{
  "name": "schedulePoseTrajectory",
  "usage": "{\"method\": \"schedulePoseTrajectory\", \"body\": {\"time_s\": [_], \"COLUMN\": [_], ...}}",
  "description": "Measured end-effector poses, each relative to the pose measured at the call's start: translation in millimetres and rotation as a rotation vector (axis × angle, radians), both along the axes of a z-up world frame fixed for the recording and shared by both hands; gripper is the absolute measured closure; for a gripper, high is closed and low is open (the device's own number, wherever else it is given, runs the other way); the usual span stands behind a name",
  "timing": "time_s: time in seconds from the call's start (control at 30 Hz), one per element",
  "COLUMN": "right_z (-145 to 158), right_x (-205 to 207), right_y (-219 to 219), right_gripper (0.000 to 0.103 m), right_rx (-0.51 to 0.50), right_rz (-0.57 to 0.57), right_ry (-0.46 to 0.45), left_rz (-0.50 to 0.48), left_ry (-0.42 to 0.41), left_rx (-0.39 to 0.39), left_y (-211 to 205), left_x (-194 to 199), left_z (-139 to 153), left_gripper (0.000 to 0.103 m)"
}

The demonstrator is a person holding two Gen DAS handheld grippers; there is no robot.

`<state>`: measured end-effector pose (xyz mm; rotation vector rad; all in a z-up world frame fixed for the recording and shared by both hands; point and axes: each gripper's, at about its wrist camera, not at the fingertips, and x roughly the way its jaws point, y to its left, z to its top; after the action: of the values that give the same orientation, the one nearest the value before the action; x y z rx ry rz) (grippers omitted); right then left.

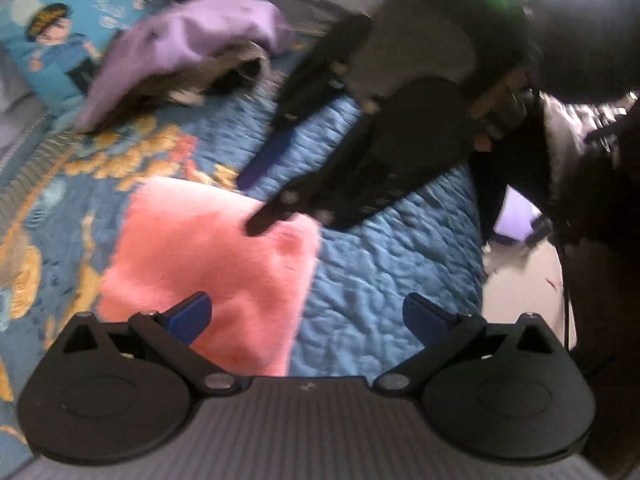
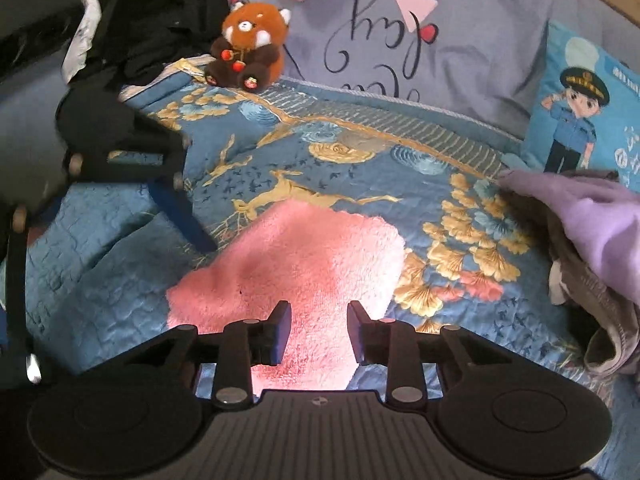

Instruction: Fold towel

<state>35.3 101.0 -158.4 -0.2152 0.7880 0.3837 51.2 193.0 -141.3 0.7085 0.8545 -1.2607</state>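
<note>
While the right gripper (image 2: 319, 330) hovered with its jaws partly apart and nothing pinched between them, the folded pink towel (image 2: 296, 276) lay flat on the blue quilted bedspread (image 2: 100, 264) directly beneath it. The left gripper (image 1: 306, 316) stood spread wide over the towel's near edge, empty too. A crumpled lilac garment (image 2: 596, 232) sat off to one side, a red panda plush (image 2: 250, 46) farther back by the pillows.
</note>
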Motion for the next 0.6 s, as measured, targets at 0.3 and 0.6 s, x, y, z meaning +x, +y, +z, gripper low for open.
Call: {"method": "schedulePoseTrajectory", "body": {"time_s": [0.3, 0.6], "right_z": [5, 7], "right_x": [14, 44], "right_y": [-2, 9], "right_gripper": [0.057, 0.052], "right_rx": [-0.01, 0.003], "right_rz": [0.004, 0.023], "right_ry": [-0.01, 0.022], "left_rz": [-0.013, -0.005], "left_ry": [0.021, 0.021], "left_rx": [0.132, 0.129], "left_y": [-17, -16], "left_x": [-2, -2], "left_z": [-41, -44], "left_gripper": [0.0, 0.0]}}
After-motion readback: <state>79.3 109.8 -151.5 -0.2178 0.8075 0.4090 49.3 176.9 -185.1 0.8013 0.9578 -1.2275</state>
